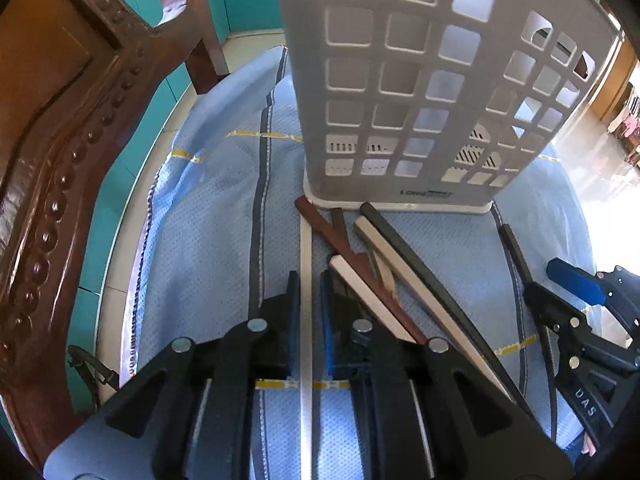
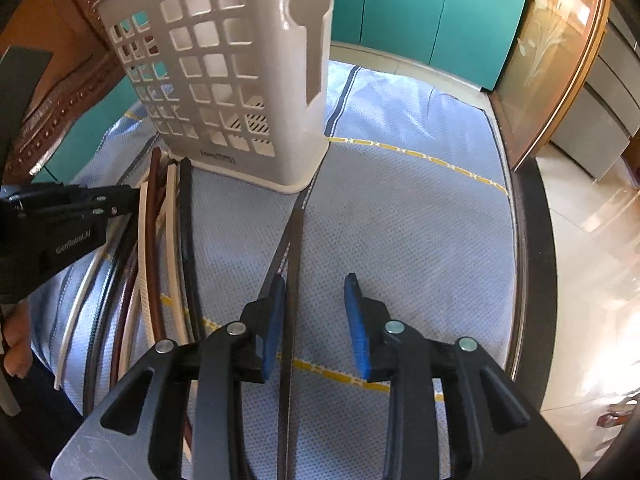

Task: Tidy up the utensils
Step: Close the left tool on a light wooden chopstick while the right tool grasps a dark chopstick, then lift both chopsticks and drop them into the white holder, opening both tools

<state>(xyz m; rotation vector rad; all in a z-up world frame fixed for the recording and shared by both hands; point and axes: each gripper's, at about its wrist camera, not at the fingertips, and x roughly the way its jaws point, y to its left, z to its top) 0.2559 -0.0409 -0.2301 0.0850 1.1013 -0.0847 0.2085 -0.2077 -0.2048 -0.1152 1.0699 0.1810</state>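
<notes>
A white slotted utensil holder [image 1: 400, 92] stands upright on the blue cloth [image 1: 208, 248]; it also shows in the right wrist view [image 2: 228, 80]. Several long flat sticks, brown [image 1: 352, 260], white [image 1: 376, 304] and black [image 1: 424, 264], lie in a pile before it. My left gripper [image 1: 310, 284] has its jaws close around a white stick [image 1: 306, 280] lying on the cloth, with small gaps either side. My right gripper [image 2: 316, 300] is open; a black stick [image 2: 290, 280] lies beside its left finger. The stick pile [image 2: 160, 240] lies to its left.
A carved wooden chair [image 1: 60, 128] stands at the left of the table. Teal cabinets [image 2: 420, 12] line the back wall. The table edge [image 2: 532, 240] runs along the right. A wooden glass-fronted cabinet [image 2: 552, 60] stands at the right.
</notes>
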